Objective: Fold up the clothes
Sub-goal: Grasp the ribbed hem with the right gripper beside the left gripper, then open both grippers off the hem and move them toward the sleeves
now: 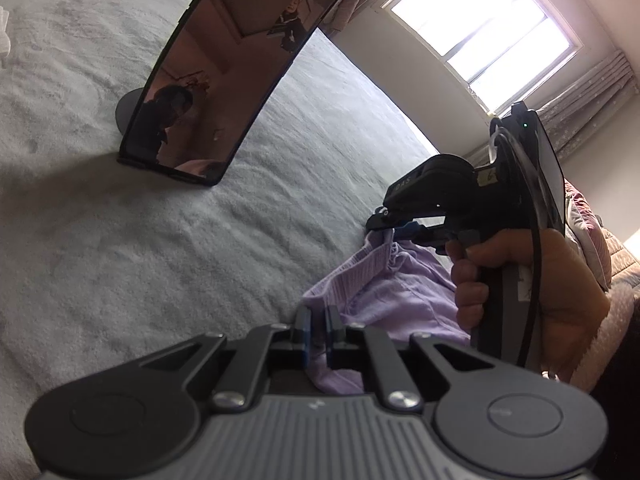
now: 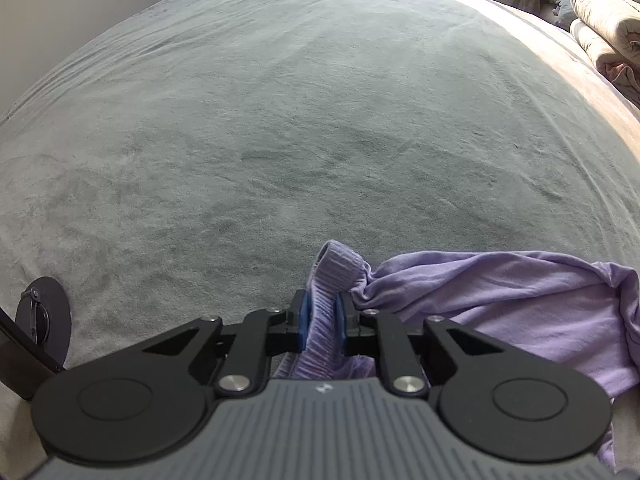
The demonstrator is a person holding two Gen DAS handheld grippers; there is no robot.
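The soft, light purple garment point(image 2: 500, 300), bunched at the near edge of the bed point(image 2: 280, 120), was clamped by its ribbed waistband point(image 2: 332, 276) in both the left gripper point(image 1: 318, 330) and right gripper point(image 2: 320, 316), judged the firmest hold.

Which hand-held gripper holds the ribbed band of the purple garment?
The right hand-held gripper: the ribbed band runs between its blue pads. The left hand-held gripper pinches plain purple cloth.

A lilac garment point(image 2: 520, 304), soft and crumpled, lies bunched at the near edge of the grey bed cover point(image 2: 280, 120). Its ribbed waistband point(image 2: 334, 268) stands raised in a loop above the cover.
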